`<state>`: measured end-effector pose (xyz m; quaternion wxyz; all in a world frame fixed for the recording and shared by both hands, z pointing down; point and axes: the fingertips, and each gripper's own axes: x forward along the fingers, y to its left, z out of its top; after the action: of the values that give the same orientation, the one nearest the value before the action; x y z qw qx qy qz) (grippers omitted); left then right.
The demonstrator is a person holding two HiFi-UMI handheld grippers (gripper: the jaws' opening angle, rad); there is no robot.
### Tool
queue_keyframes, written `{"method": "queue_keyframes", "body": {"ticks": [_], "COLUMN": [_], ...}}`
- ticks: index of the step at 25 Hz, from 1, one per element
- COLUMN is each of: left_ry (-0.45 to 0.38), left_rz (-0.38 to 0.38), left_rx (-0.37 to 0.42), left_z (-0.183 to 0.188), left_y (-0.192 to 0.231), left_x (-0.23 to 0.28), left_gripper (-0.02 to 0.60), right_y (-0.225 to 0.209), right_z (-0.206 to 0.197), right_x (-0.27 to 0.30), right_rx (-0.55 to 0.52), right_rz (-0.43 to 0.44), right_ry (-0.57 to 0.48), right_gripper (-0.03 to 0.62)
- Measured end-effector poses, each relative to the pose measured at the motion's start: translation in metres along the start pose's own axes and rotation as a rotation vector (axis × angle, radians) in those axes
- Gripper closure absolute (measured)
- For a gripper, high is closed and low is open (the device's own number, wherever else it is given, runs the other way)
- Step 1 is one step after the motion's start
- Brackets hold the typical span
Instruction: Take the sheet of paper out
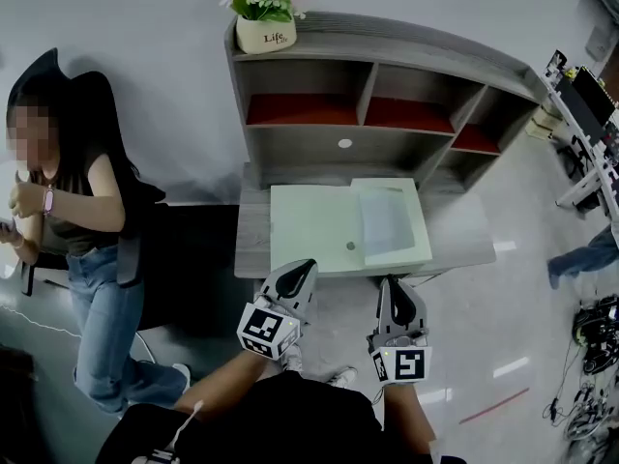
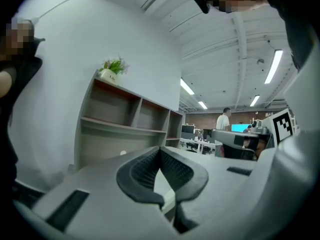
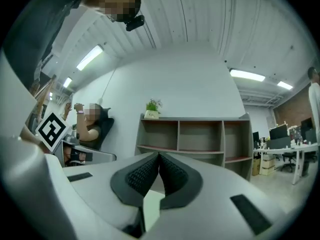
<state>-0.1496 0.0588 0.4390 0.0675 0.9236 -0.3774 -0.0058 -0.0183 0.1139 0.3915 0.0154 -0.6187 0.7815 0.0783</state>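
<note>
A pale green folder (image 1: 314,228) lies flat on the grey desk (image 1: 253,240) below the shelves. A whitish sheet of paper (image 1: 385,222) rests in its right half. My left gripper (image 1: 298,275) is held just short of the desk's front edge, near the folder's front left part, with its jaws shut and nothing in them. My right gripper (image 1: 399,296) hovers a little nearer to me, in front of the folder's right corner, and it is shut and empty too. The left gripper view shows the left gripper (image 2: 160,149) with its pads meeting. In the right gripper view the right gripper (image 3: 159,155) has its pads touching.
A grey shelf unit (image 1: 387,114) rises behind the desk, with a flower pot (image 1: 265,22) on its top. A person (image 1: 73,211) sits on a black chair at the left. A white rack with equipment (image 1: 585,114) and floor cables (image 1: 590,356) stand at the right.
</note>
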Motion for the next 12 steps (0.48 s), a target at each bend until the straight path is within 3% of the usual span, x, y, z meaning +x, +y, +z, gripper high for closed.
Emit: {"method": "queue_keyframes", "body": {"ticks": [5, 8, 12], "left_ry": [0.054, 0.038, 0.018], "left_rz": [-0.04, -0.064, -0.056], "left_rx": [-0.069, -0.141, -0.12], "left_z": [-0.023, -0.022, -0.014], "left_y": [0.019, 0.023, 0.021], "left_x": [-0.002, -0.006, -0.001], "left_gripper": [0.575, 0.575, 0.575], "right_y": [0.015, 0.019, 0.011], "right_z": [-0.002, 0.002, 0.001], "right_x": [0.009, 0.01, 0.01], "right_rx": [-0.011, 0.004, 0.007], "right_rz": [-0.005, -0.001, -0.001], "right_ry": [0.0, -0.025, -0.041], "right_gripper": [0.568, 0.568, 0.568]}}
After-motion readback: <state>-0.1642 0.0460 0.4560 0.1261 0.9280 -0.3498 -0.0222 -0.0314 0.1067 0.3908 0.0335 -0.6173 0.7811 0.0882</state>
